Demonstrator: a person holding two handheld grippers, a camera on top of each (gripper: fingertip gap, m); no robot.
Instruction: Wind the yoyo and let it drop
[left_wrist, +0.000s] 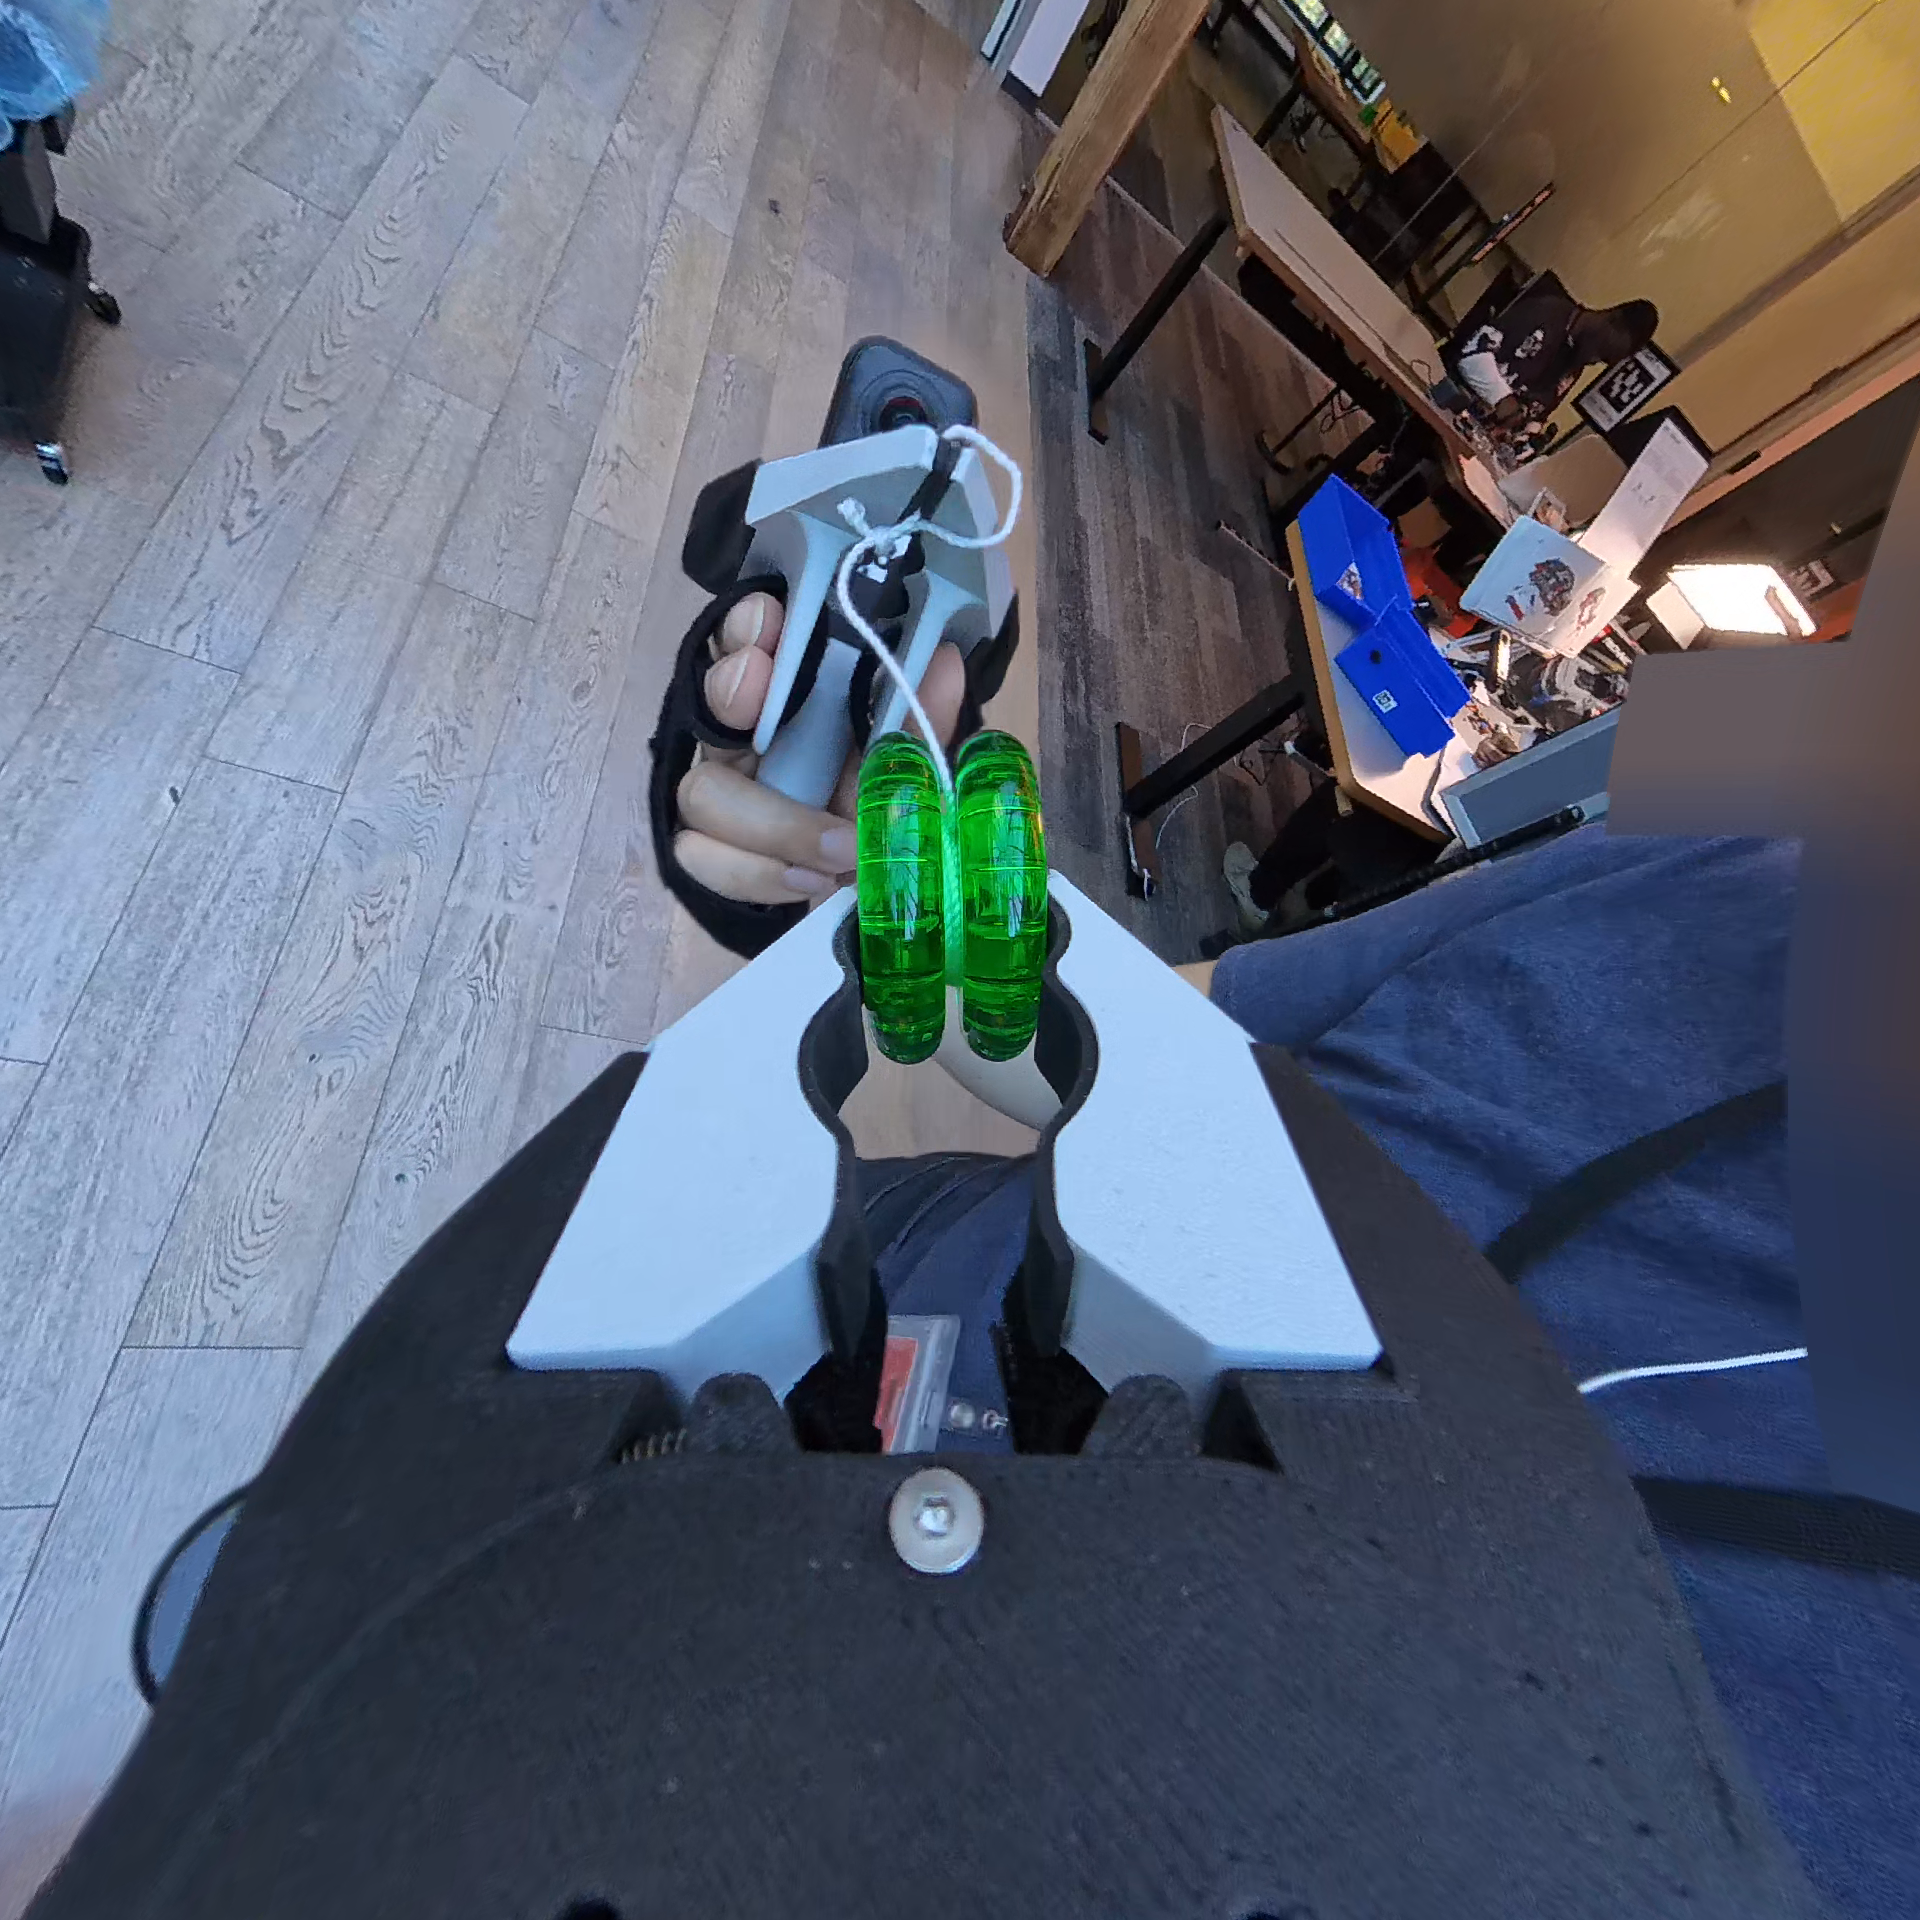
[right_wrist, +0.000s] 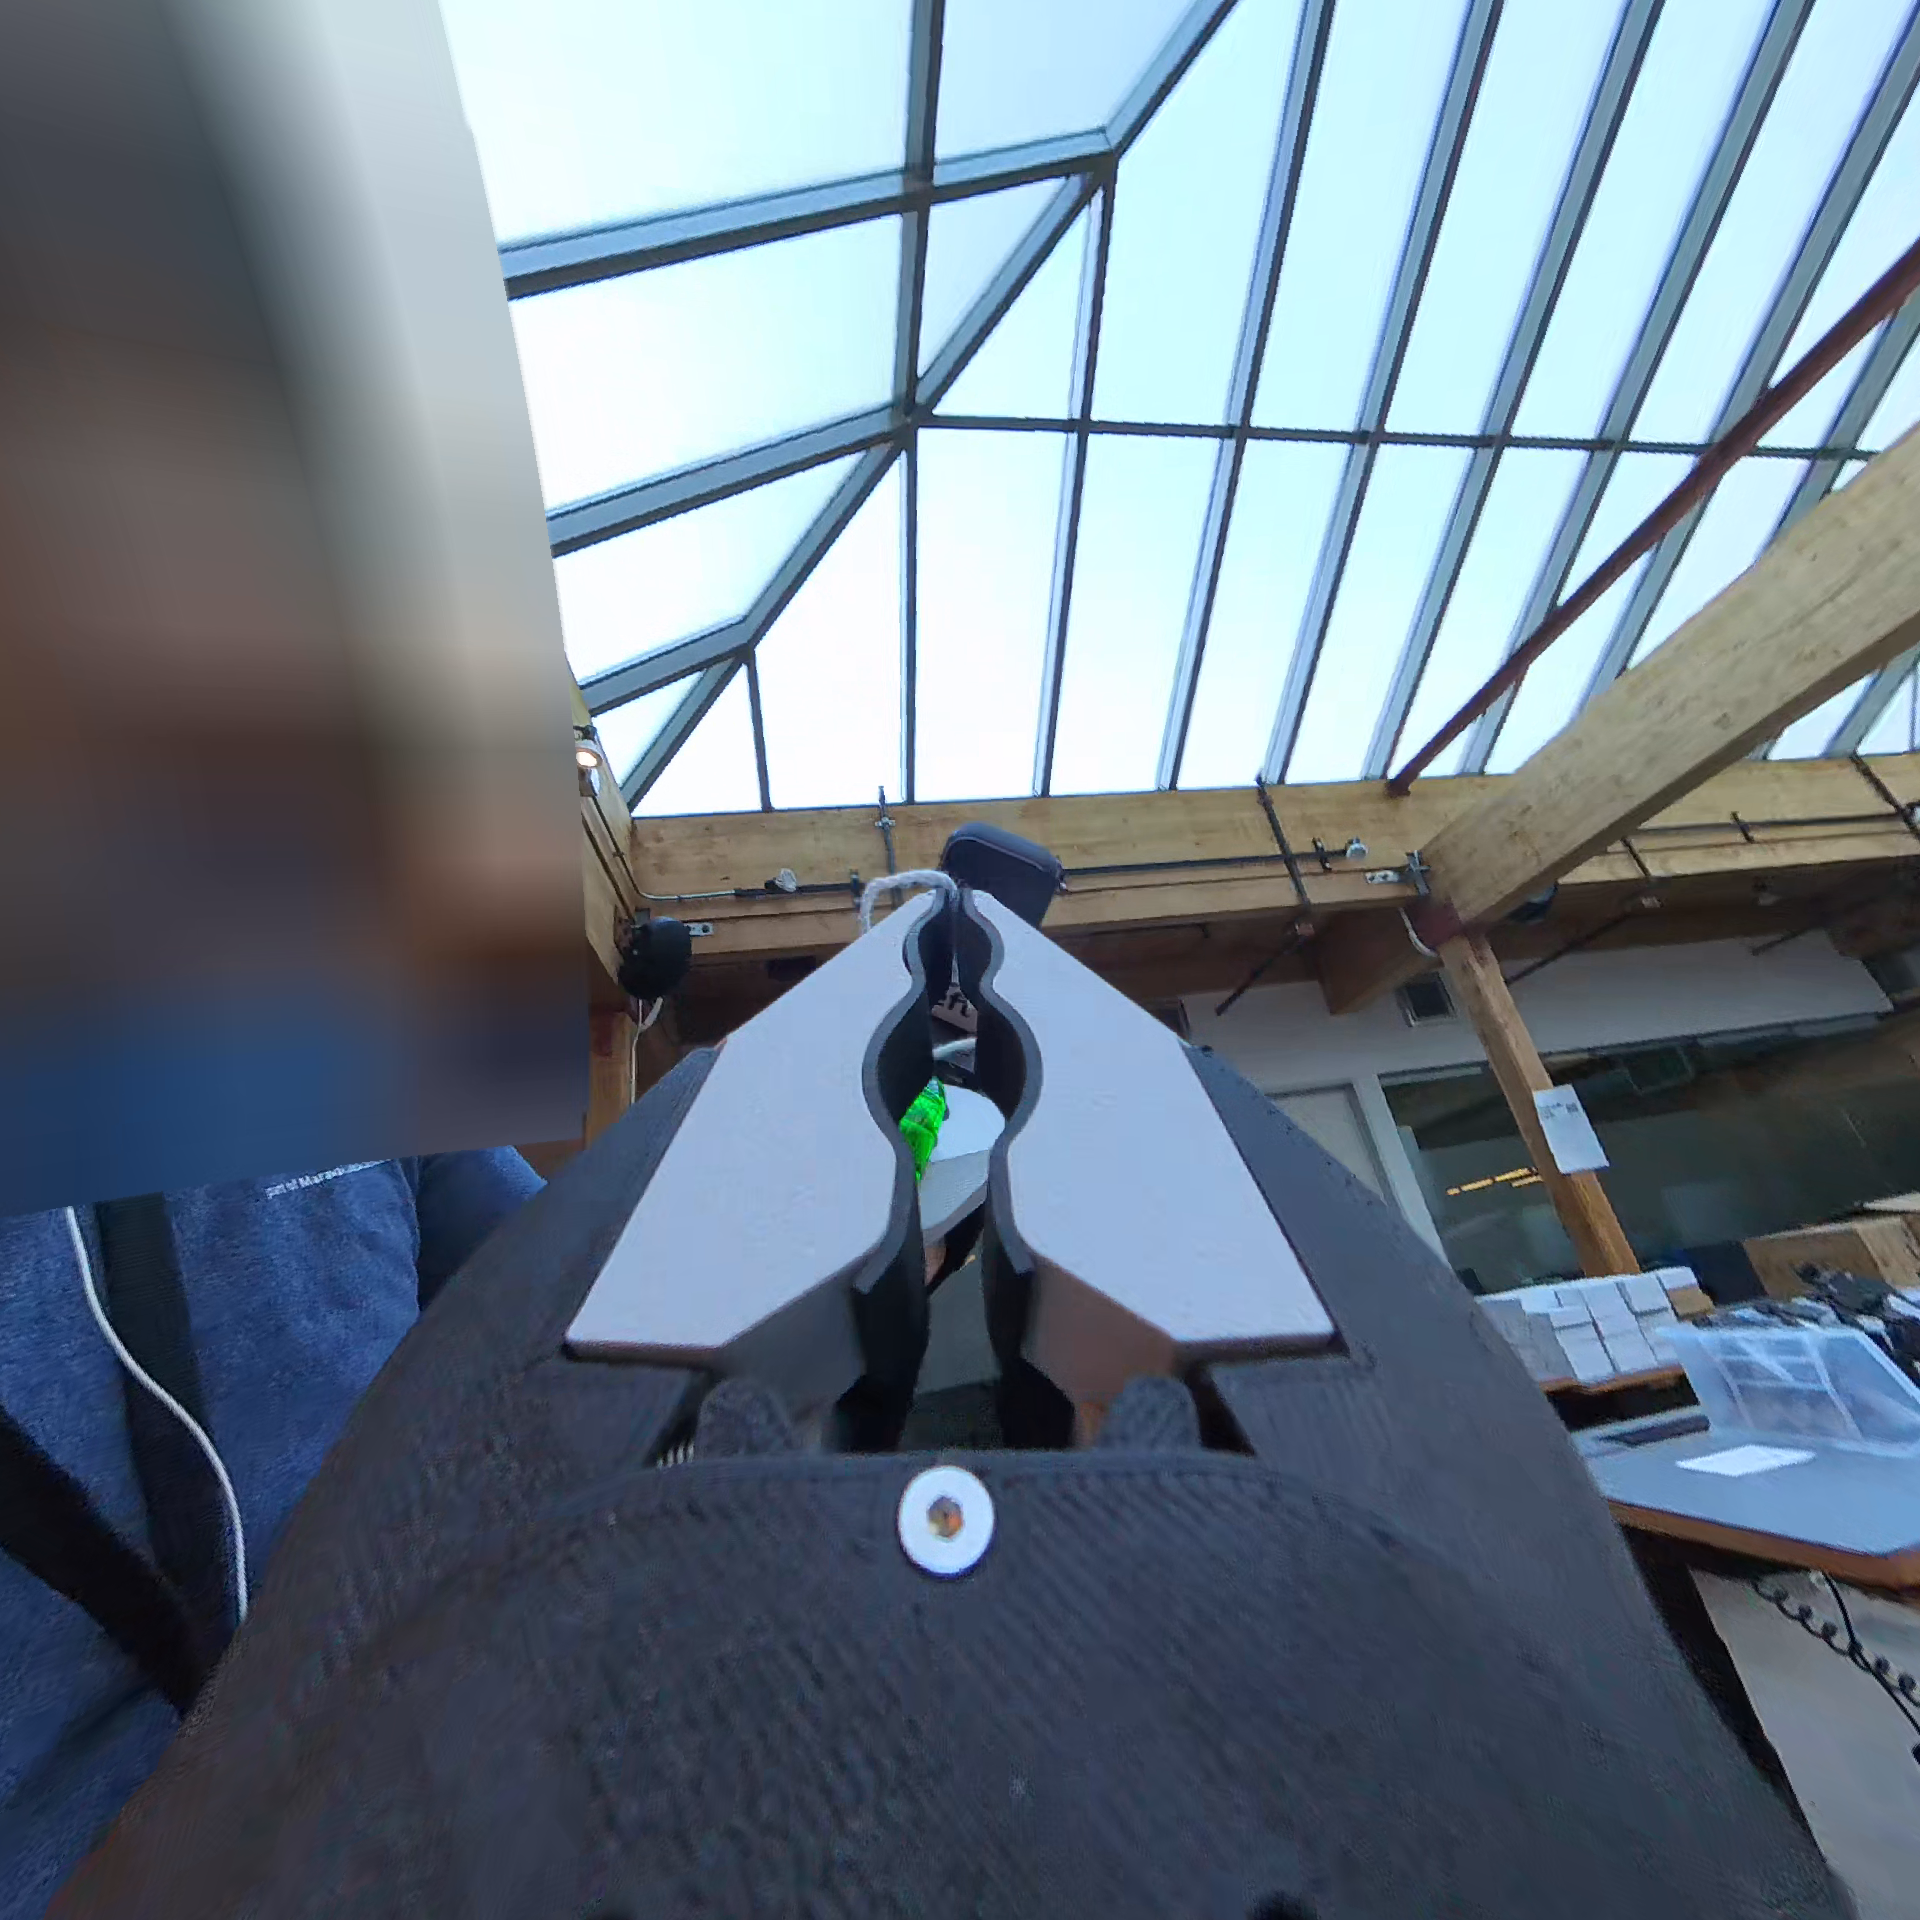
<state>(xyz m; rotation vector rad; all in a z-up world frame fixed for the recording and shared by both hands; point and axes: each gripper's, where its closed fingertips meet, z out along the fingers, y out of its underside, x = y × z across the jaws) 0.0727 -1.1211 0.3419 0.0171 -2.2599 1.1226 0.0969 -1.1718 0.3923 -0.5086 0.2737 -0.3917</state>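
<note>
Wooden floor (left_wrist: 416, 520) lay below. My left gripper (left_wrist: 951, 935) clamped the green yoyo (left_wrist: 948, 894); my right gripper (right_wrist: 954, 902) pinched its white string (right_wrist: 902, 889).

The yoyo (left_wrist: 948, 899) is translucent bright green, two rounded halves side by side with a narrow groove between them, standing on edge. Its lower part sits clamped in the left claw (left_wrist: 951, 935), near the tips. A white string (left_wrist: 902, 675) rises from the groove toward the far side, ending in a knotted loop pinched in the closed right claw (right_wrist: 954, 896).
</note>
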